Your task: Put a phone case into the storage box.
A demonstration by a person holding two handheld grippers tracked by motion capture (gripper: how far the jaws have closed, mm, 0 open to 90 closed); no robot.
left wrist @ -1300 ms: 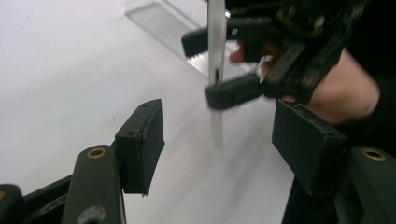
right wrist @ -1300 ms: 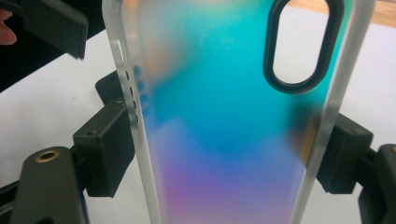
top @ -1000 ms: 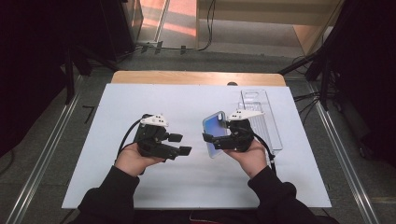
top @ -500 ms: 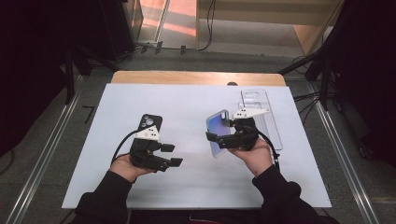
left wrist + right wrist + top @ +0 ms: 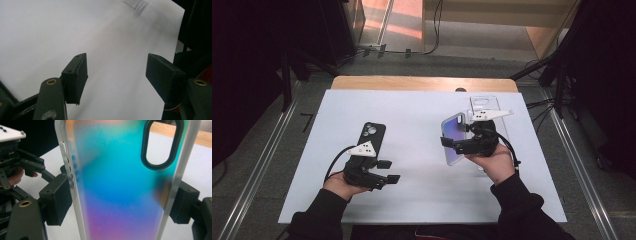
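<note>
The right hand-held gripper (image 5: 451, 143) was clamped on the two long edges of a phone case (image 5: 120, 190) with blue-to-pink colours, held raised above the white tabletop (image 5: 417, 115). The left hand-held gripper (image 5: 389, 171) stood released, with nothing between its jaws, near a black phone case (image 5: 372, 136) lying flat on the tabletop

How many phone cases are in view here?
3. A black case lies on the table's left, beyond the left gripper. An iridescent case is clamped in the right gripper. A clear case lies at the far right, partly hidden.
</note>
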